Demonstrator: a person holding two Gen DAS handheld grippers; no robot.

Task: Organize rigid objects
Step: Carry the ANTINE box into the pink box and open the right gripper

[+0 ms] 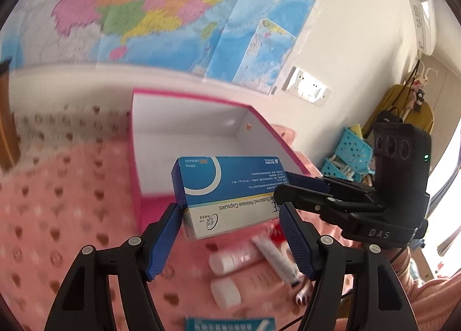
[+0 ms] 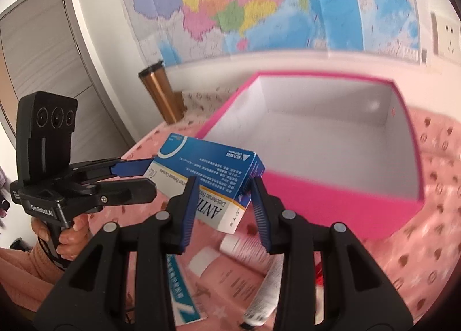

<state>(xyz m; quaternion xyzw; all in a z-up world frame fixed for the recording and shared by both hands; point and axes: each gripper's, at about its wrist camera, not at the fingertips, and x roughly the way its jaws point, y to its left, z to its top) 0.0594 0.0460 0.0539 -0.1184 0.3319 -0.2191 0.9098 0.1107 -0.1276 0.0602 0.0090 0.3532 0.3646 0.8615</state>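
A blue-and-white medicine box [image 1: 227, 195] is pinched at opposite ends by the left tool [image 1: 230, 233] and the right tool [image 2: 223, 210], held at frame centre before an open pink box [image 2: 317, 195] on a pink blanket [image 1: 57, 215].

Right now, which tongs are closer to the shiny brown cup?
Left. The left tongs hold the medicine box's end toward the cup; the right tongs hold its far end.

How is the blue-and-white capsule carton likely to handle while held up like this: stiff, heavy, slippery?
The capsule carton is thin card, so probably light and crushable. Its flat faces keep their shape between the left tool and right tool, suggesting adequate stiffness. Glossy print may slip.
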